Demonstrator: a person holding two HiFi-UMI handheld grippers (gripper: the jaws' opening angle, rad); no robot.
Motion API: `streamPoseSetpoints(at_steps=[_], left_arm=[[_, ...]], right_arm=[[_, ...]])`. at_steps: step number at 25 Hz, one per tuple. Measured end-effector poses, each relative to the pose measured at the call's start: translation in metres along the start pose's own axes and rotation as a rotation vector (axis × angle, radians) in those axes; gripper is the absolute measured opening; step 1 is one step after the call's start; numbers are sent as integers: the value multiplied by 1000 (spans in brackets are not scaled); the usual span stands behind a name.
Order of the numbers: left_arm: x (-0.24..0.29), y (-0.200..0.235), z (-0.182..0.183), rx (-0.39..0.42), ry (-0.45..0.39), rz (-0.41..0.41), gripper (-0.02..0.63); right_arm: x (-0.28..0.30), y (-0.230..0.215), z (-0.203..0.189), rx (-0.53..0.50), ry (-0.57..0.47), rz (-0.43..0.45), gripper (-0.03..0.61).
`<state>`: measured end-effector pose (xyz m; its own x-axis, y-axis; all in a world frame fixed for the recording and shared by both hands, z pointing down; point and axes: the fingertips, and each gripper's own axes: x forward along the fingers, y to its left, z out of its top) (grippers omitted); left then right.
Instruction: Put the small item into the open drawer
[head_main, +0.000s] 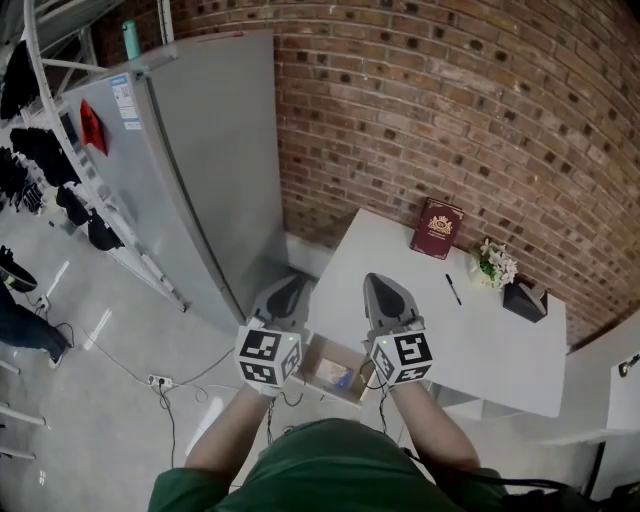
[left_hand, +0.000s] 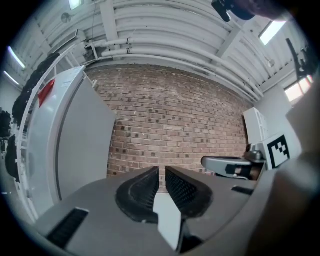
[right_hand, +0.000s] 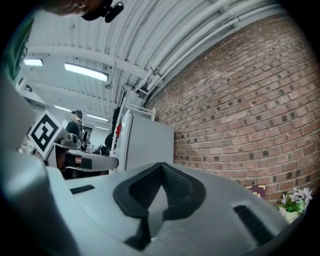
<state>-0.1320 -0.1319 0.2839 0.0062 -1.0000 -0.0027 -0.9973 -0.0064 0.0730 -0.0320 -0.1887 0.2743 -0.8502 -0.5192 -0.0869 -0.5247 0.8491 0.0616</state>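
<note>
Nearest, at the bottom edge: green shirt (head_main: 330, 465), then both grippers held level, side by side, above the open drawer (head_main: 318, 350). Left gripper (head_main: 293, 282): jaws a sliver apart, nothing between. Right gripper (head_main: 378, 280): jaws closed tip to tip, empty. Inside the drawer, a small blue-tinted item (head_main: 342, 378) on its floor; probably the task's thing, already in, though too small to be sure. Farther right on the white table (head_main: 400, 250): black pen (head_main: 453, 289), red book (head_main: 437, 229), flowers (head_main: 495, 265), dark box (head_main: 525, 298). Grey fridge (head_main: 200, 170) far left. If stowing more, take the pen: open the right gripper wide first, come down across the shaft at mid-length, close gently, lift clear of the table, lower well inside the drawer walls before letting go. Keep the left gripper aside, clear of the drawer front.
</note>
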Motion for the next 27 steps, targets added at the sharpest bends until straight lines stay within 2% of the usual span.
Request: streamPoseSetpoints(at_steps=[27], left_arm=[[-25, 12, -6, -6, -1, -44, 40]], right_arm=[[-3, 39, -5, -38, 27, -4, -2]])
